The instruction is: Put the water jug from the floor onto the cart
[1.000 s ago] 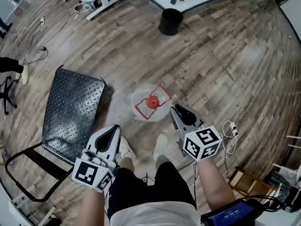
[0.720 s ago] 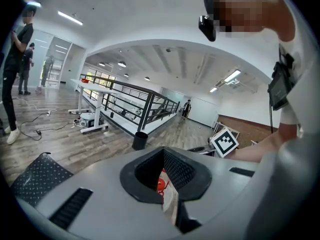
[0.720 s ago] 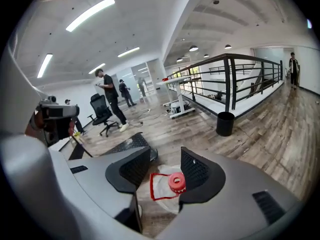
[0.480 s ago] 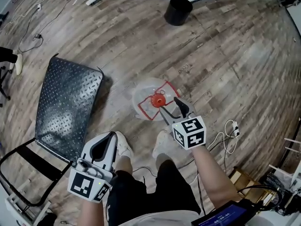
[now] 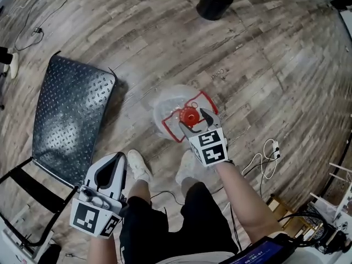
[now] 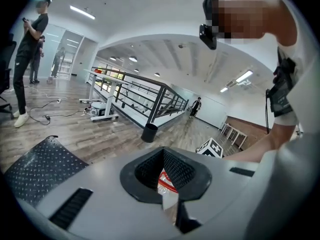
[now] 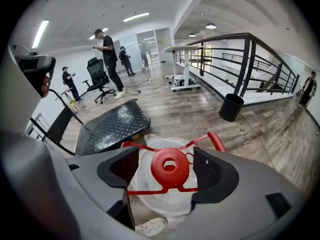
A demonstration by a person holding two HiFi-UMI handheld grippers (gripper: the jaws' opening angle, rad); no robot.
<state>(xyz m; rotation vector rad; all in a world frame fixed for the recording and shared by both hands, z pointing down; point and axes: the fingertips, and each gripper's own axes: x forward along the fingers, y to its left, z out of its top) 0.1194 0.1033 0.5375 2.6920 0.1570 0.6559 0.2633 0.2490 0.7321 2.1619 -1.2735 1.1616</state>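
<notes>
Right gripper view puts the water jug (image 7: pixel 165 199), on the floor (image 7: pixel 260 134) beside the cart (image 7: pixel 112 126), with its red cap (image 7: pixel 170 166) between the right gripper's (image 7: pixel 167 159) fingers (image 7: pixel 210 171), just spread wide and clear of it, so a shallow pinch could slip under its weight while the left gripper's (image 6: pixel 163 153) fingers sit together.

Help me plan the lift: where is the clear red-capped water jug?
Head view: the clear water jug stands on the floor at centre, right of the black checker-plate cart, its red cap between the just-opened right tongs.
</notes>
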